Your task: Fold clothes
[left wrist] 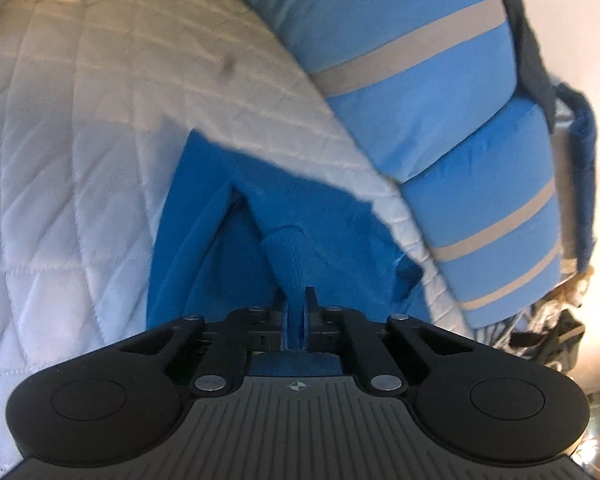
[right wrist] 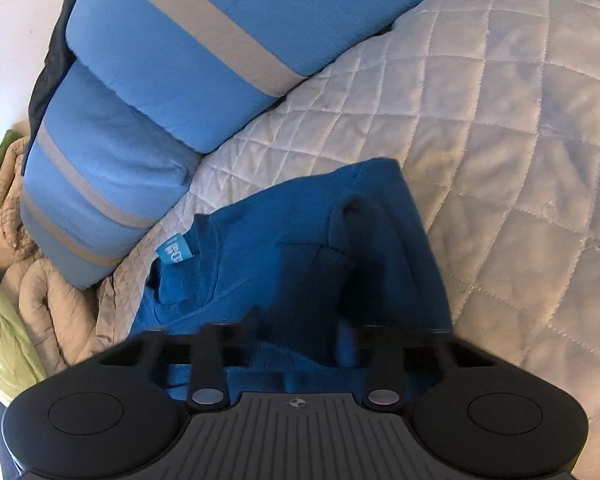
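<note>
A blue sweater (left wrist: 300, 224) lies bunched on the white quilted bed cover (left wrist: 80, 140). My left gripper (left wrist: 296, 300) is shut on a ribbed fold of the sweater, pinched between its fingers. In the right wrist view the same sweater (right wrist: 300, 232) shows with its neck label (right wrist: 175, 254) at the left. My right gripper (right wrist: 300, 328) hangs over the sweater with its jaws wide apart; the fingers are blurred and nothing is clamped between them.
Blue pillows with grey stripes (left wrist: 420, 60) lie along the bed's far side and also show in the right wrist view (right wrist: 160, 80). A beige and green quilt (right wrist: 16, 280) is piled at the left edge. White quilted cover (right wrist: 520, 160) stretches to the right.
</note>
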`<state>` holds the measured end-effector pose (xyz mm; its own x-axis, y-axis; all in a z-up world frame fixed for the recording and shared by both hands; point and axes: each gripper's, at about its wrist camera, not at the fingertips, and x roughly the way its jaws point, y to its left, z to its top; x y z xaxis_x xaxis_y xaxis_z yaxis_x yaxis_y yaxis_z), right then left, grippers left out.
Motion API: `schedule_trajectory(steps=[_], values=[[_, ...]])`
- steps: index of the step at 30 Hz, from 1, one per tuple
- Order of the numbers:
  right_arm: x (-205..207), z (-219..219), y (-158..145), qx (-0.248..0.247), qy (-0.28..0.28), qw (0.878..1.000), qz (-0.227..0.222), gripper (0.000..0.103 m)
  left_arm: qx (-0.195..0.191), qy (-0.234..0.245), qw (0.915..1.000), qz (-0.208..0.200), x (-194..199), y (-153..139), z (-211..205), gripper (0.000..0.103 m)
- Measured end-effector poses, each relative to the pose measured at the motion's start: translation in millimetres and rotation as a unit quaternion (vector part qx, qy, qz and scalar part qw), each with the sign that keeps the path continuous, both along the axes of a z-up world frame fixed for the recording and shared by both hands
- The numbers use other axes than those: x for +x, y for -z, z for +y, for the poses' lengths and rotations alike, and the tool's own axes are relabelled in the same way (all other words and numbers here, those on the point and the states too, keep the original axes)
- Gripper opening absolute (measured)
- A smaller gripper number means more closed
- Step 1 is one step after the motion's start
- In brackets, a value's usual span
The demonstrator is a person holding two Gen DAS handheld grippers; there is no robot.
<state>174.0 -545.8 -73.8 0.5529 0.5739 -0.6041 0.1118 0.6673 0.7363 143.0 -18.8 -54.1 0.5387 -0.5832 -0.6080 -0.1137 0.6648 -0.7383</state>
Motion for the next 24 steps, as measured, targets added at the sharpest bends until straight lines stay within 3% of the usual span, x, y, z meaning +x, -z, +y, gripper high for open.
schedule_trajectory(steps=[5, 8, 17, 19, 20, 21, 22, 23, 24], values=[[0, -17, -10, 0.064, 0.022, 0.997, -0.043, 0.015, -0.027, -0.020, 0.9989, -0.032, 6, -14, 9, 0.006], [5, -19, -13, 0.072, 0.030, 0.996, -0.052, 0.015, -0.038, -0.035, 0.9981, -0.033, 14, -13, 11, 0.006], [40, -21, 2, 0.123, 0.083, 0.989, -0.025, 0.015, -0.059, -0.085, 0.9945, -0.014, 46, 1, 16, 0.006], [55, -18, 1, 0.121, 0.089, 0.988, -0.020, 0.020, -0.035, -0.087, 0.9954, -0.017, 58, -5, 12, 0.008], [62, -17, -2, 0.117, 0.091, 0.989, -0.025, 0.024, -0.023, -0.088, 0.9956, -0.019, 63, -8, 10, 0.015], [67, -15, -8, 0.105, 0.094, 0.989, -0.042, 0.040, -0.010, -0.090, 0.9957, -0.022, 69, -12, 8, 0.022], [71, -14, -14, 0.093, 0.097, 0.989, -0.058, 0.055, 0.011, -0.091, 0.9951, -0.036, 68, -19, 4, 0.037], [73, -12, -20, 0.082, 0.096, 0.989, -0.072, 0.080, 0.032, -0.093, 0.9939, -0.050, 67, -26, 0, 0.049], [73, -9, -28, 0.070, 0.090, 0.990, -0.087, 0.091, 0.054, -0.094, 0.9921, -0.064, 65, -33, -4, 0.052]])
